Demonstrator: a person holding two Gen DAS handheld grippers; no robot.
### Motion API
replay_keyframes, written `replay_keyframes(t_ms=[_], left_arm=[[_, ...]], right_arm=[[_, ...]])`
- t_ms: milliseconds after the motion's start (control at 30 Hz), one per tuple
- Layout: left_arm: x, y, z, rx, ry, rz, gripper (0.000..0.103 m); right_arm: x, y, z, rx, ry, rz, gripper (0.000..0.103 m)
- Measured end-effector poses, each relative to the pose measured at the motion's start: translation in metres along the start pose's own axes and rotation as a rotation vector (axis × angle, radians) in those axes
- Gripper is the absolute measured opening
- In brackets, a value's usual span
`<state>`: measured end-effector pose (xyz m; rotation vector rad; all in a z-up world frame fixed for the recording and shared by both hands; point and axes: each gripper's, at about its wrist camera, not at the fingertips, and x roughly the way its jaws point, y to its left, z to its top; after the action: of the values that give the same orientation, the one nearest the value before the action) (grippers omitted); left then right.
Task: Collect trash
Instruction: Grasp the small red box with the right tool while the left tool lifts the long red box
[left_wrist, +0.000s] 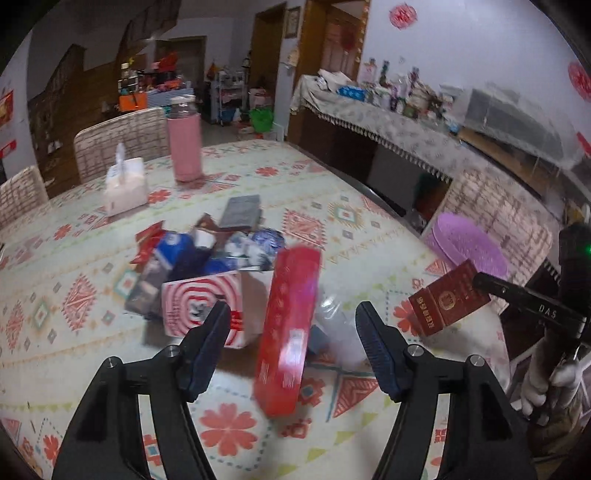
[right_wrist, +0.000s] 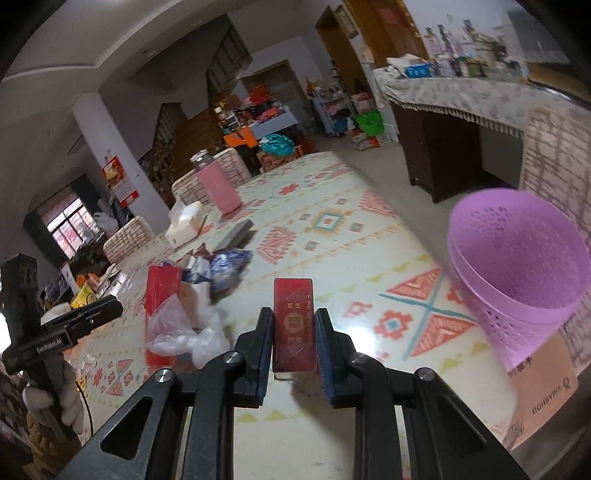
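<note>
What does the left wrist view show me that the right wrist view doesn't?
Left wrist only: the red-and-white spiral box and the left gripper's fingers open around nothing.
Right wrist only: the purple basket's open inside and the cardboard box under it.
Both: the right gripper shut on the small red pack, the long red box, the pink bottle.

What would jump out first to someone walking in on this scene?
Probably the right hand-held gripper, clamped on a small red box held above the patterned table. Just right of it, at the table's edge, stands a lilac perforated bin. To the left lies a heap of wrappers and boxes, with a tall red carton between the open fingers of the left hand-held gripper.
</note>
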<state>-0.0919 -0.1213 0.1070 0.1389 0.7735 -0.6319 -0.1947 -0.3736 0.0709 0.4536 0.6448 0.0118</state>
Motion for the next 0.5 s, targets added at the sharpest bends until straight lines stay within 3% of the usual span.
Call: replay_keyframes(t_ms=[267,500], left_arm=[[0.035,-0.016,-0.007,0.046,0.091,0.095,0.069],[0.045,-0.027,-0.031,0.106,0.152,0.060,0.074]], right_arm=[[-0.003,-0.023,-0.004,0.044,0.010,0.021,0.025],[-0.006,-0.030,-0.006,0.038,0.016,0.043,0.025]])
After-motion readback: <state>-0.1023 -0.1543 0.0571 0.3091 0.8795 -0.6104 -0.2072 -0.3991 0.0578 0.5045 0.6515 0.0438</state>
